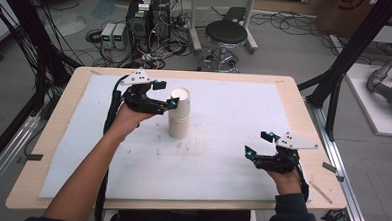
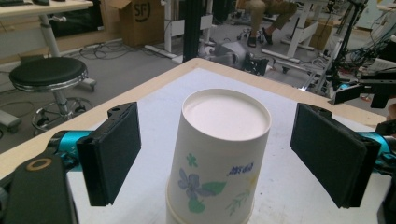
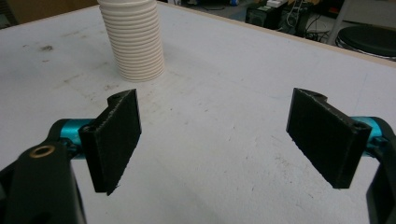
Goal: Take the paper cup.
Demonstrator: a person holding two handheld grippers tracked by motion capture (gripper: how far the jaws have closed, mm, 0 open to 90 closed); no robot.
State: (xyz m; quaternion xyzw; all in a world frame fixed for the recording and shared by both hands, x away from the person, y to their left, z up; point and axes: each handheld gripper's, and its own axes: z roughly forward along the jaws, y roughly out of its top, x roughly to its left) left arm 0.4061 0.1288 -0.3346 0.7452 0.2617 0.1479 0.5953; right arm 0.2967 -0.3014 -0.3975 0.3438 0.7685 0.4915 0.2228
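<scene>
So the table (image 1: pixel 58 134) is a light wood top, and nearly all of it is covered by a white sheet (image 1: pixel 222 156) with bare wood left around the edges. The sheet is kinda grubby, with dark smudges and specks near the middle. Standing on it toward the back left is an upside-down stack of paper cups (image 1: pixel 179 115), the top one printed with a flower.
</scene>
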